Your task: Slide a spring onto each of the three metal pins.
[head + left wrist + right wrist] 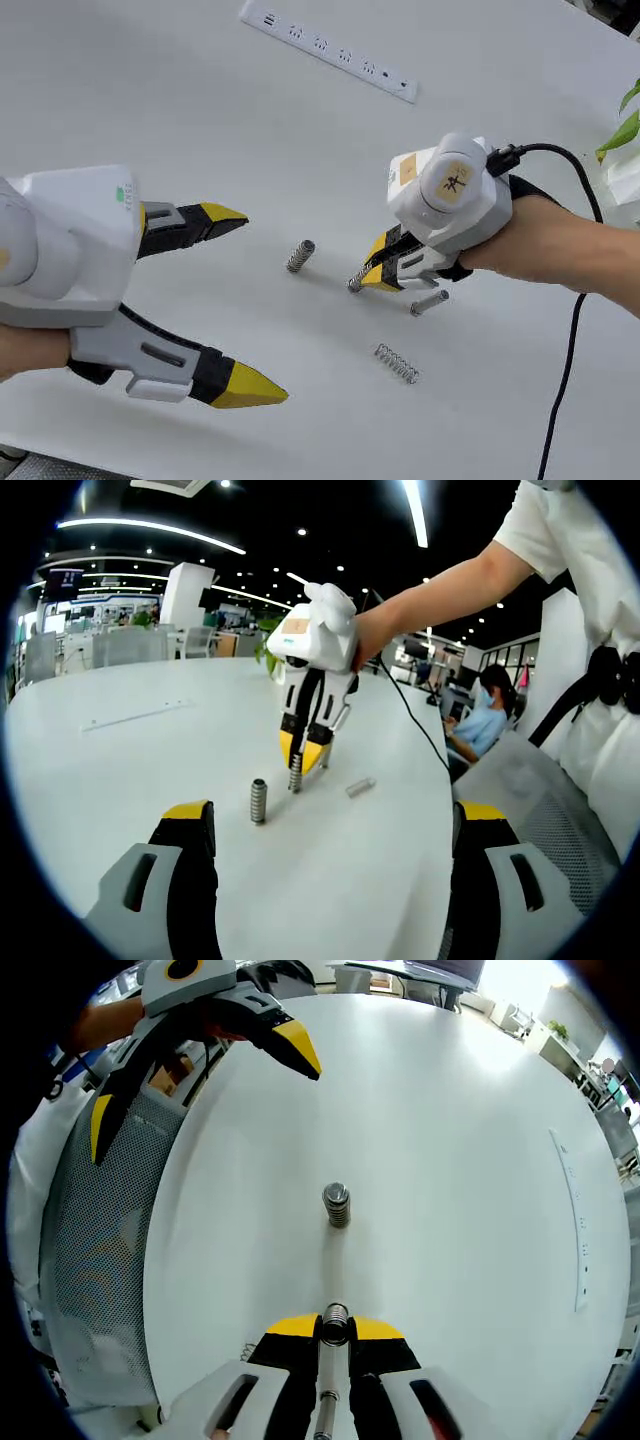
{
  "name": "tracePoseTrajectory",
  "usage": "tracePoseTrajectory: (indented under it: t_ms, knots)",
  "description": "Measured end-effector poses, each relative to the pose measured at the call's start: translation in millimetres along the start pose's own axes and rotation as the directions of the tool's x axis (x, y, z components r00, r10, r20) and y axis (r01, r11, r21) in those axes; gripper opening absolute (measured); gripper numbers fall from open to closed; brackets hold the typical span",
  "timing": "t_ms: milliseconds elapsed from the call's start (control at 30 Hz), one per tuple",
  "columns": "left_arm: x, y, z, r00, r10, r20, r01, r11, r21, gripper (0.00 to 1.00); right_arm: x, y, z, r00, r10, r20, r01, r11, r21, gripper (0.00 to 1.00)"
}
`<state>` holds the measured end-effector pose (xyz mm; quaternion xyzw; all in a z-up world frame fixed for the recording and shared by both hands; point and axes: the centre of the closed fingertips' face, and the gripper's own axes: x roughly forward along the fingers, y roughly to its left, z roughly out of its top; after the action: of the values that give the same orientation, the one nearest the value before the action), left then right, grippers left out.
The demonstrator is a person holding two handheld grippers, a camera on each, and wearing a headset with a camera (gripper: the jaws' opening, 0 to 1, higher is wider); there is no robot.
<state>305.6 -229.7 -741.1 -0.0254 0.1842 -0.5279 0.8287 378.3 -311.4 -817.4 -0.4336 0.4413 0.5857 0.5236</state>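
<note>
A white table (200, 90) is seen from above, with a hand-held gripper at each side. The left gripper (262, 305) hovers at the left, its yellow-tipped jaws spread wide and holding nothing. The right gripper (378, 275) reaches in from the right, angled downward. Its jaws are closed narrow on the held pin (335, 1326), a metal pin with a spring coiled round it. The sprung end pokes out past the jaw tips and appears to touch the table.

Between the two grippers is the standing pin (301, 255), upright on the table with a spring over it and apart from both grippers. Just beside the right gripper, on the side nearer the person, lies the bare pin (429, 302), on its side with no spring. Near it, closer still to the person, lies the loose spring (396, 363), also on its side. A power strip (330, 50) lies far across the table.

Two of the three pins seem to carry springs, leaving the bare pin and the loose spring to be joined. How far the spring sits along the held pin cannot be told.

Several things could go wrong from here:
- If the right gripper lets go before the held pin is balanced on its end, the pin could topple, and its spring might slide off.
- A sweep of either gripper across the middle could knock over the standing pin.
- The bare pin is round and could roll if nudged by the jaws just beside it.
- The loose spring could squash or flick away if it is pinched too hard or off-centre
</note>
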Motion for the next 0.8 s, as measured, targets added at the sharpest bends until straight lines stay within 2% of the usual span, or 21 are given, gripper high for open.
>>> tracePoseTrajectory:
  t_ms: [367, 800]
  knots:
    - [0.2, -0.2, -0.7, 1.0, -0.002, 0.001, 0.002, 1.0, -0.002, 0.98, 4.6, -1.5, -3.1, 0.9999, 0.001, -0.01, -0.001, 1.0, -0.011, 0.07]
    - [-0.9, -1.0, -1.4, 1.0, -0.004, -0.006, 0.004, 1.0, -0.001, 0.97, 2.3, -2.9, -3.4, 1.0, -0.002, 0.001, 0.002, 1.0, -0.005, 0.11]
